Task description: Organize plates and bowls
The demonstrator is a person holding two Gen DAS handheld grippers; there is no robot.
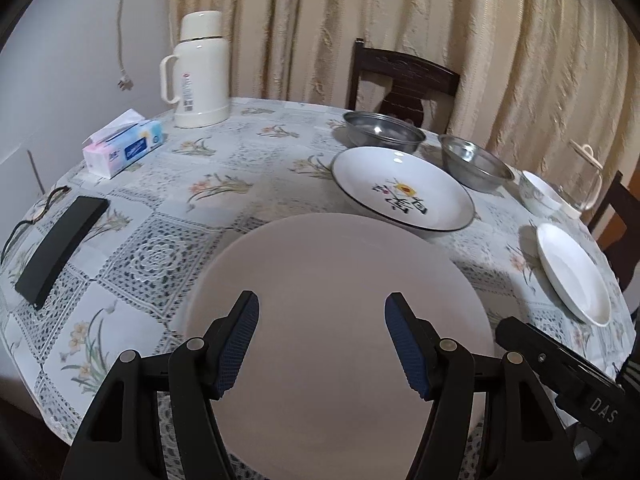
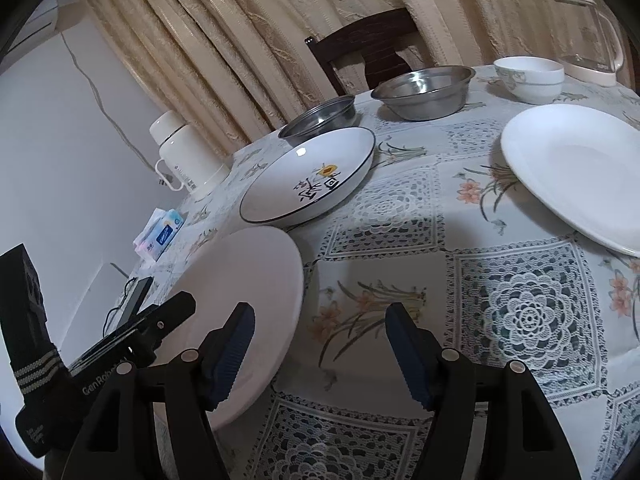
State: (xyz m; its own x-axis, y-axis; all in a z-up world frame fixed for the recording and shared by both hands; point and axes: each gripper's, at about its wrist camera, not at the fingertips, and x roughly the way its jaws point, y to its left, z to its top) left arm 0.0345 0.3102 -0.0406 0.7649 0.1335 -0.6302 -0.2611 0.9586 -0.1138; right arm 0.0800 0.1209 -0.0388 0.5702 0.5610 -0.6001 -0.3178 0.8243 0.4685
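Observation:
A large plain plate [image 1: 340, 300] [image 2: 240, 300] lies at the table's near edge. My left gripper [image 1: 322, 344] hovers open over its near half. Behind it sits a decorated plate [image 1: 400, 188] [image 2: 312, 176] with a dark rim, and two steel bowls [image 1: 384, 130] [image 1: 474, 162] [image 2: 320, 116] [image 2: 424, 92] stand beyond that. A small white plate [image 1: 572, 272] [image 2: 576, 172] lies to the right, with a white patterned bowl [image 1: 540, 192] [image 2: 528, 78] behind it. My right gripper [image 2: 320, 348] is open above bare tablecloth, just right of the large plate, holding nothing.
A cream thermos jug [image 1: 200, 72], a tissue pack [image 1: 124, 144], a black case [image 1: 60, 248] with a cable and a glass kettle [image 2: 588, 32] also stand on the round table [image 2: 520, 312]. Dark chairs [image 1: 400, 80] and curtains are behind it.

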